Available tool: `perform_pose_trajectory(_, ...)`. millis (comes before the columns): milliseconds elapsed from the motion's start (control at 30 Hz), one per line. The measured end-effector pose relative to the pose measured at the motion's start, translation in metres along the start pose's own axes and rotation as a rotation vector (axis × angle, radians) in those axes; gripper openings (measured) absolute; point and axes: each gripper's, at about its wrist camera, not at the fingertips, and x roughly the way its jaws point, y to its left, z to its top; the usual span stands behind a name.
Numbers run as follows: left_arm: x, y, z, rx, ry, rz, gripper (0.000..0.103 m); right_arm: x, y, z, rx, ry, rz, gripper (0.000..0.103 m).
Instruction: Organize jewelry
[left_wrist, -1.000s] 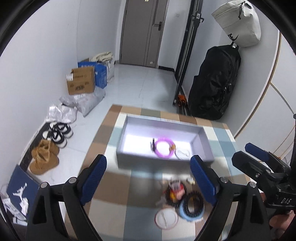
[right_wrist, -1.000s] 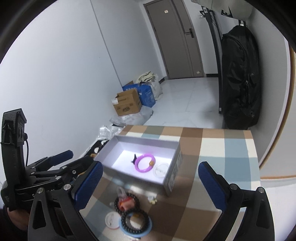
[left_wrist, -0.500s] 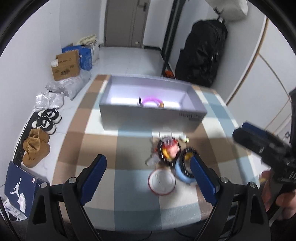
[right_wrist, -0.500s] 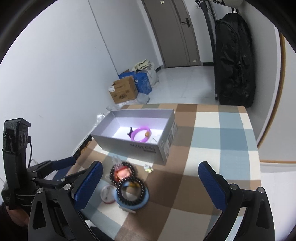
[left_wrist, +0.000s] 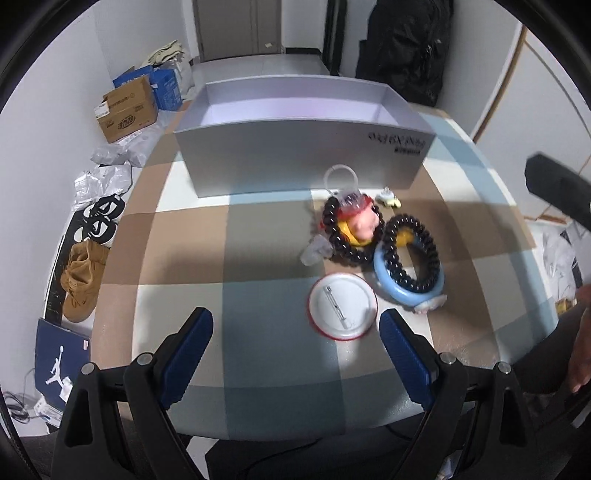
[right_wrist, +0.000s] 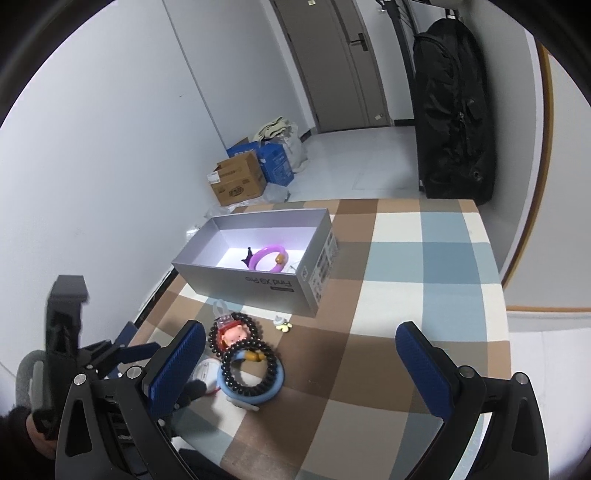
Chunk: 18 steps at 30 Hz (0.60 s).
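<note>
A grey open box (left_wrist: 303, 162) (right_wrist: 258, 280) stands on the checked table. It holds a purple bangle (right_wrist: 267, 257) and a small dark piece (right_wrist: 246, 255). In front of it lie two black bead bracelets (left_wrist: 413, 254) (right_wrist: 251, 365), a blue ring (left_wrist: 406, 291), a pink-faced figure charm (left_wrist: 360, 221) (right_wrist: 234, 333), a white round badge (left_wrist: 343, 306) and a small yellow charm (left_wrist: 389, 197) (right_wrist: 283, 325). My left gripper (left_wrist: 295, 343) is open and empty, just short of the badge. My right gripper (right_wrist: 301, 363) is open and empty, near the bracelets.
The table's front edge (left_wrist: 295, 424) is close below my left gripper. On the floor to the left are shoes (left_wrist: 83, 277), cardboard boxes (left_wrist: 127, 110) (right_wrist: 238, 182) and bags. A black backpack (right_wrist: 454, 110) hangs at the back right.
Both grippers have pulled back from over the box and dropped lower towards the jewelry pile in front of it. Both stay open and empty.
</note>
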Motion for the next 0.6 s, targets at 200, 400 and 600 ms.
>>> perform_pose_trajectory(200, 0.0052, -0.0069, -0.0012, 0.045, 0.014, 0.007, 0.088, -0.0001, -0.0018, 0.0016, 0.016, 0.000, 0.006, 0.103)
perform_pose_trajectory(400, 0.0058, -0.0054, 0.0016, 0.056, 0.003, -0.007, 0.084, -0.0010, -0.0008, 0.0017, 0.015, 0.000, 0.008, 0.103)
perform_pose_trajectory(600, 0.0050, -0.0074, 0.0039, 0.071, -0.010, -0.018, 0.067, -0.0013, -0.0046, 0.0023, 0.035, 0.001, 0.010, 0.103)
